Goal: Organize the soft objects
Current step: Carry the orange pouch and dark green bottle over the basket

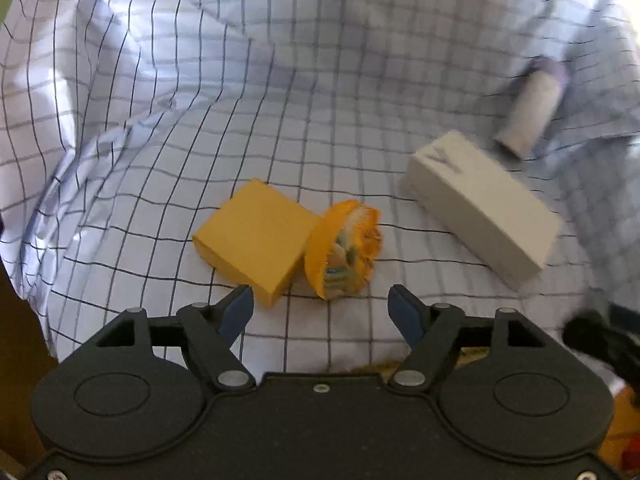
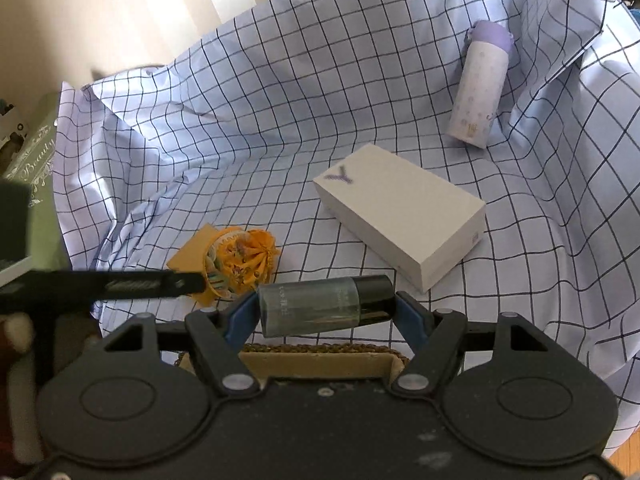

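Left claw (image 1: pixel 320 300) hangs open over the pouch (image 1: pixel 344 250); right claw (image 2: pixel 326 308) clamps a bottle (image 2: pixel 324 306).

You face an orange fabric pouch on the checked cloth (image 1: pixel 280 120), leaning against a yellow box (image 1: pixel 252 240), well apart from the white box (image 1: pixel 480 204) and the lilac tube (image 2: pixel 480 84). It looks light and soft, likely to squash and sag, so take it across its gathered middle, clear of the box. Your left claw's jaws stand about half spread, nothing between them, just short of the pouch. Your right claw grips the glass bottle end to end above a basket (image 2: pixel 320 360); that one looks hard, smooth and breakable.
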### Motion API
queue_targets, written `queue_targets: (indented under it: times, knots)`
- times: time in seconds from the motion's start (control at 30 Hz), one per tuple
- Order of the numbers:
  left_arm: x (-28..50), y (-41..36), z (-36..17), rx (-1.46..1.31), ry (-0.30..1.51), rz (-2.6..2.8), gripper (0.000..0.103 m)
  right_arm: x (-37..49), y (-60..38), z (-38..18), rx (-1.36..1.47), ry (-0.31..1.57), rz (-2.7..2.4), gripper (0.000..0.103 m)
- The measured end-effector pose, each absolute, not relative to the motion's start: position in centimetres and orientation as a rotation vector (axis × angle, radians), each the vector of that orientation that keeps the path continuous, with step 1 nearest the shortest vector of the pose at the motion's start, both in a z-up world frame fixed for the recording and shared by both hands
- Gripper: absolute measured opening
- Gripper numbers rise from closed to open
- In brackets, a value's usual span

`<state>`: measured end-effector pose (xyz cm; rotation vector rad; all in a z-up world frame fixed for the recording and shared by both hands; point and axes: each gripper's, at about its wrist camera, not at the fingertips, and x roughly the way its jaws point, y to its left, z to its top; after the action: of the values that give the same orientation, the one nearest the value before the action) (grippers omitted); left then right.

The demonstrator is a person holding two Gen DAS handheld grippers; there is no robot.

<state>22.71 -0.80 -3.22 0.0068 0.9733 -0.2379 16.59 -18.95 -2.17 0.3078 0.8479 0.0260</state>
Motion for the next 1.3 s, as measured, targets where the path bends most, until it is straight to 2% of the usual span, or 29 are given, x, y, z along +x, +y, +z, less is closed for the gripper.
queue_targets:
  times: [0.2,0.27,0.3,0.33,0.47,0.53,0.57,0.6,0.63,0.83,1.13,1.3]
  knots:
    - [25.9,-2.3,-6.0,0.041,0.996,-0.202,0.07,17.9,-19.2,-3.3,0.319,0.889,0.022,0.072]
    - [26.6,-2.8,-6.6,0.051,0.998,-0.197,0.074,18.4,-19.3,-3.6,0.322,0.898,0.021,0.072]
    - [26.9,-2.9,-6.8,0.05,0.997,-0.198,0.081,18.6,-19.3,-3.7,0.322,0.901,0.021,0.072]
    - [27.1,-3.2,-6.9,0.053,0.992,-0.199,0.083,18.8,-19.3,-3.8,0.321,0.904,0.021,0.072]
    - [27.6,-4.2,-7.4,0.091,0.987,-0.198,0.082,19.2,-19.1,-3.9,0.315,0.911,0.023,0.072]
    - [27.9,-4.4,-7.7,0.093,0.99,-0.206,0.074,19.2,-19.0,-3.9,0.313,0.911,0.025,0.072]
    - [27.9,-4.6,-7.6,0.106,0.976,-0.205,0.065,19.2,-18.9,-3.9,0.313,0.91,0.026,0.072]
    - [27.8,-4.7,-7.5,0.119,0.961,-0.218,0.049,19.2,-18.9,-3.9,0.313,0.91,0.027,0.072]
    - [27.7,-4.7,-7.3,0.11,0.96,-0.24,0.047,19.1,-18.9,-3.9,0.311,0.91,0.028,0.072]
    - [27.0,-4.3,-5.2,0.058,0.939,-0.272,0.046,18.5,-19.1,-3.2,0.309,0.886,0.023,0.072]
    - [22.4,-1.8,3.0,-0.048,0.868,-0.376,0.047,17.1,-19.3,-2.0,0.313,0.847,0.023,0.072]
    - [19.5,-0.5,5.1,-0.05,0.864,-0.43,0.047,16.0,-19.1,-1.5,0.312,0.828,0.037,0.072]
